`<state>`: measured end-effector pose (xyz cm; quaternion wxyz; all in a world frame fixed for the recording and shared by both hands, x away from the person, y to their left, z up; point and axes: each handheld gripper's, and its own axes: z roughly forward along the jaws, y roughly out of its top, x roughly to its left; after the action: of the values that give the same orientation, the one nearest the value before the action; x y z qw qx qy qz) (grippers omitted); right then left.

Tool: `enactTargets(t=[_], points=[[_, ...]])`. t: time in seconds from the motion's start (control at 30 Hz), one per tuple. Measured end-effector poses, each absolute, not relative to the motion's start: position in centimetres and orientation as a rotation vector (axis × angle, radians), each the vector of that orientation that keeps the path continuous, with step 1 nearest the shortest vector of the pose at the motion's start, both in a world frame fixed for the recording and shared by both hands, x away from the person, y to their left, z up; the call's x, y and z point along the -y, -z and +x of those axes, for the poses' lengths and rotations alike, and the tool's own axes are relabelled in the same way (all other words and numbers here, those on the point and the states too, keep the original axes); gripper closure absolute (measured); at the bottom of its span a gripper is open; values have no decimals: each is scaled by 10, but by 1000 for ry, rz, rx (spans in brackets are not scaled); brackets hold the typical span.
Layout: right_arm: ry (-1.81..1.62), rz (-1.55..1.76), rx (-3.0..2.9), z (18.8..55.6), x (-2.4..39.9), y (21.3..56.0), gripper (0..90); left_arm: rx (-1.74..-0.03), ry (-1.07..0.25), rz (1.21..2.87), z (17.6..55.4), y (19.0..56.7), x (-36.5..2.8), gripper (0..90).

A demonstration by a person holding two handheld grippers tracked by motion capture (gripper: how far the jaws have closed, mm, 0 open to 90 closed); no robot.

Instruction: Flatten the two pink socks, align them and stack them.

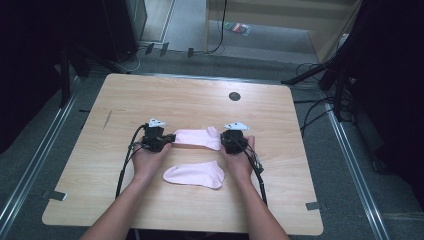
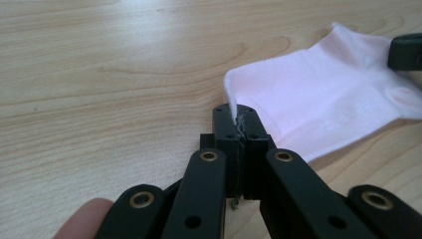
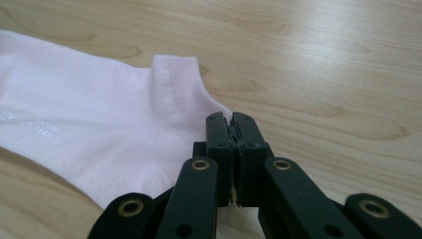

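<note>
On the wooden table [image 1: 150, 95] a pink sock [image 1: 198, 137] lies stretched sideways between the two grippers; the left gripper [image 1: 169, 138], held in the person's left hand [image 1: 148, 159], meets the sock's left end, and in the left gripper view its black jaws are pressed together on the corner of the fabric, a thin edge of pink cloth [image 2: 238, 115] caught between the pads, the rest of the sock [image 2: 318, 102] spreading away to the right across the wood; at the sock's right end sits the right gripper [image 1: 223, 142], in the right hand [image 1: 241, 161]; in the right gripper view its jaws pinch the sock [image 3: 99, 134] just beside the ribbed cuff [image 3: 181, 82], the body of it lying flat to the left; a second pink sock [image 1: 196, 174] lies loose on the table nearer the person, between the two hands, untouched by either gripper.
</note>
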<state>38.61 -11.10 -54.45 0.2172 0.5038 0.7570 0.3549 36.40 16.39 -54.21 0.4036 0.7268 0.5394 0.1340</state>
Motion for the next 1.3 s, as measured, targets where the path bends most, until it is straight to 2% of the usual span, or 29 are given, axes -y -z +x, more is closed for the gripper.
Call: enactTargets(t=[0.17, 0.3, 0.47, 0.6, 0.8, 1.0, 1.17, 1.3], points=[[-1060, 1423, -2110, 374, 122, 534, 898, -1326, -314, 1794, 346, 530, -172, 900], [-1152, 1413, -2087, 354, 132, 513, 900, -1246, -342, 1804, 325, 515, -174, 900], [-1194, 1398, -2084, 325, 138, 495, 900, -1211, -305, 1776, 299, 505, -177, 900], [-1186, 1387, -2099, 305, 142, 497, 900, -1213, -251, 1756, 277, 509, -183, 900], [-1138, 1400, -2141, 276, 149, 515, 900, -1231, -237, 1769, 249, 518, -193, 900], [-1124, 1392, -2177, 270, 149, 520, 900, -1222, -197, 1814, 243, 532, -186, 900], [-1108, 1381, -2207, 268, 146, 527, 900, -1205, -246, 1885, 241, 537, -179, 900], [-1142, 1377, -2208, 266, 145, 524, 900, -1209, -252, 1872, 238, 534, -181, 900]])
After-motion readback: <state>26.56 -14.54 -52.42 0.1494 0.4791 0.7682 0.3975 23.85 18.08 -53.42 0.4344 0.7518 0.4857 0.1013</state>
